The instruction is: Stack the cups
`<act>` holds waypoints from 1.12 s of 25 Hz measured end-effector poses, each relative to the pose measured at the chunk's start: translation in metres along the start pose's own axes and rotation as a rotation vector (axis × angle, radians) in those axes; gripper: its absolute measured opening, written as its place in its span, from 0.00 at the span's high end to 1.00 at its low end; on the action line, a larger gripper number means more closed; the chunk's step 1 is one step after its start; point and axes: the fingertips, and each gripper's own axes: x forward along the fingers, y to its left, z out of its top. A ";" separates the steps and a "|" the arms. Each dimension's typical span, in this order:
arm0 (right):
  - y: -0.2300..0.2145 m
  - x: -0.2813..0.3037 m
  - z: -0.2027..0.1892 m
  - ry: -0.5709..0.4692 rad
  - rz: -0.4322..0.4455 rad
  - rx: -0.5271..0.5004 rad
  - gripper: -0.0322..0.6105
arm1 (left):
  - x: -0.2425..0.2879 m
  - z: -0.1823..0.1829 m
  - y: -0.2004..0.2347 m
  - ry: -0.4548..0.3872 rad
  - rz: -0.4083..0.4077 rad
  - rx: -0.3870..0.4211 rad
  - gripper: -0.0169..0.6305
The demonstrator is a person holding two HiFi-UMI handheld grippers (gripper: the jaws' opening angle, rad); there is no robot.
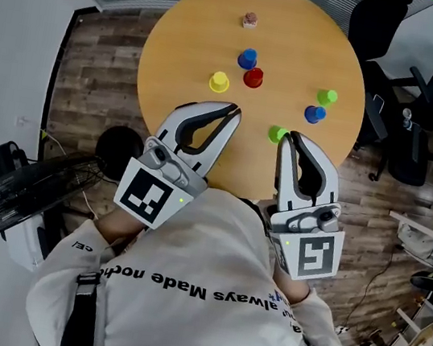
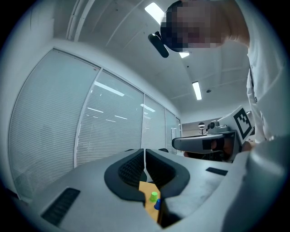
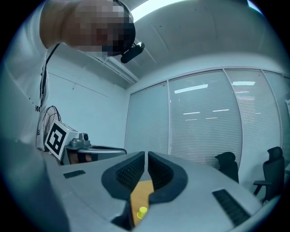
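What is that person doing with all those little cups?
A person holds a gripper in each hand at the near edge of a round table. The left gripper and right gripper are both shut and empty. Two blue cups, two green cups, a red cup and a yellow cup stand apart, none stacked yet.

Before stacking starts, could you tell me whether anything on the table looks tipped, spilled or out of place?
Nothing looks spilled or tipped: six cups stand scattered on the round table. Only a small brownish object near the far edge stands out, being no cup; I cannot tell what it is.
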 end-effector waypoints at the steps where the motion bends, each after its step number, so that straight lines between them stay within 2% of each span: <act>1: -0.001 -0.001 -0.003 0.005 -0.001 0.000 0.89 | 0.000 -0.001 0.000 0.000 -0.003 -0.002 0.92; 5: -0.012 -0.003 -0.021 0.007 -0.017 0.029 0.88 | 0.000 -0.004 0.000 0.003 -0.014 0.003 0.92; 8: -0.028 -0.006 -0.049 0.029 -0.042 0.051 0.80 | 0.000 -0.002 0.000 -0.003 -0.015 0.010 0.92; 11: -0.043 -0.006 -0.094 0.106 -0.067 0.043 0.76 | -0.001 -0.001 0.001 -0.012 -0.013 0.007 0.92; 21: -0.075 -0.012 -0.246 0.331 -0.089 0.062 0.74 | 0.001 -0.002 -0.002 -0.008 -0.001 0.004 0.92; 28: -0.091 -0.017 -0.325 0.445 -0.091 0.067 0.71 | 0.002 -0.006 -0.004 0.005 0.010 0.005 0.92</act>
